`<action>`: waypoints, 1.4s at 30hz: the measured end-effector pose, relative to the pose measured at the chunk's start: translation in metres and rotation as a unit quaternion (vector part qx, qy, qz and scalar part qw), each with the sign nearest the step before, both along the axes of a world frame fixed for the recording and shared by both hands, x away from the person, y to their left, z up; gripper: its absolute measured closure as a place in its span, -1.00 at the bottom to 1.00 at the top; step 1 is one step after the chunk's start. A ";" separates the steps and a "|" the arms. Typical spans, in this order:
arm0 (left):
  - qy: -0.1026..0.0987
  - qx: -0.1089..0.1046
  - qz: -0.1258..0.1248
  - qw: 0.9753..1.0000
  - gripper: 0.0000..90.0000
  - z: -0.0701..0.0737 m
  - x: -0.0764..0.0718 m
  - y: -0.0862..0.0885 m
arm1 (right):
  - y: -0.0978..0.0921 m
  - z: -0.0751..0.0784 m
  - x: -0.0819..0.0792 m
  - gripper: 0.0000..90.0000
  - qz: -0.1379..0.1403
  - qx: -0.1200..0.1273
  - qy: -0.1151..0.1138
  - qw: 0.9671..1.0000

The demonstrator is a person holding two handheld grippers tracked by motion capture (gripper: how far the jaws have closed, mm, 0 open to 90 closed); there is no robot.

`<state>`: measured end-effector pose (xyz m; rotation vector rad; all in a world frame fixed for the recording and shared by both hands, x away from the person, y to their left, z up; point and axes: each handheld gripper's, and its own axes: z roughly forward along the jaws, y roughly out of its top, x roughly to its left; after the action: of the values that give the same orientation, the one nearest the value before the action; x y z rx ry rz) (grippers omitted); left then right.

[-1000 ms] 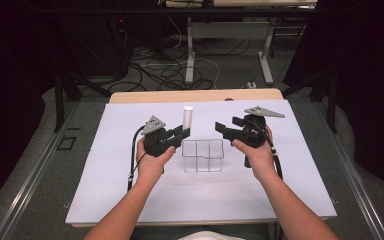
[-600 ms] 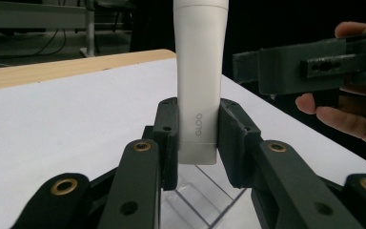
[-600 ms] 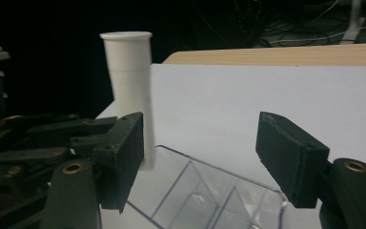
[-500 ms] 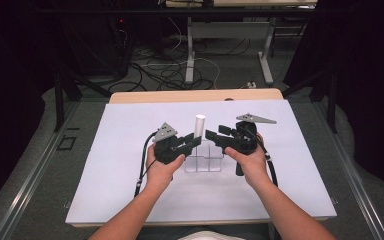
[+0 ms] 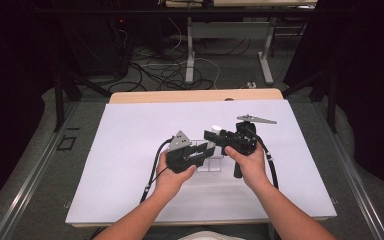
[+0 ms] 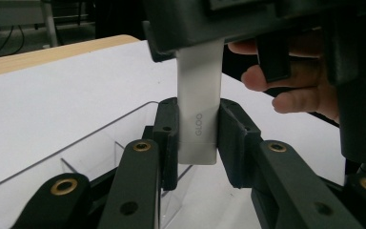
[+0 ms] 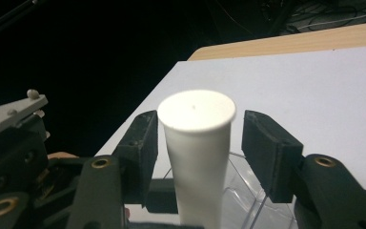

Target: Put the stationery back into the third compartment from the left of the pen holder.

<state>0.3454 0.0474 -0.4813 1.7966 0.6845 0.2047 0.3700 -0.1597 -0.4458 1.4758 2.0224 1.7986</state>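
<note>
A white glue stick (image 6: 198,119) marked GLOO stands upright over a clear plastic divided box (image 6: 83,138). My left gripper (image 6: 198,143) is shut on the stick's lower end, a pad pressed to each side. My right gripper (image 7: 200,131) is open and straddles the stick's round white cap (image 7: 196,110), with a small gap at its right pad. In the high view both grippers meet at the table's middle: the left gripper (image 5: 200,150), the right gripper (image 5: 214,135), and a bit of the white stick (image 5: 217,127) between them above the box (image 5: 213,165).
A white sheet (image 5: 130,140) covers the wooden table (image 5: 195,95). Cables trail from both grippers toward the front edge. Beyond the table lie a dark floor, table legs and loose cables (image 5: 180,65).
Both hands have come together toward the table's middle. The left gripper carried the stick right, over the box, and the right gripper moved left until its jaws flank the cap.
</note>
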 end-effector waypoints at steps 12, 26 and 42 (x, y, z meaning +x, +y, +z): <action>0.004 -0.001 -0.003 1.000 0.58 -0.003 -0.002 -0.002 | -0.002 -0.002 0.000 0.42 0.008 0.012 0.018 1.000; 0.004 -0.003 0.000 1.000 0.58 -0.003 -0.001 -0.002 | -0.002 -0.001 0.001 0.46 0.006 -0.002 0.009 1.000; 0.008 -0.005 0.027 1.000 0.22 -0.001 0.003 0.005 | -0.001 0.004 0.001 0.47 -0.014 -0.020 -0.026 0.999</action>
<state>0.3485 0.0528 -0.4820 1.7725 0.7444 0.2234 0.3711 -0.1604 -0.4423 1.4237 1.9907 1.7578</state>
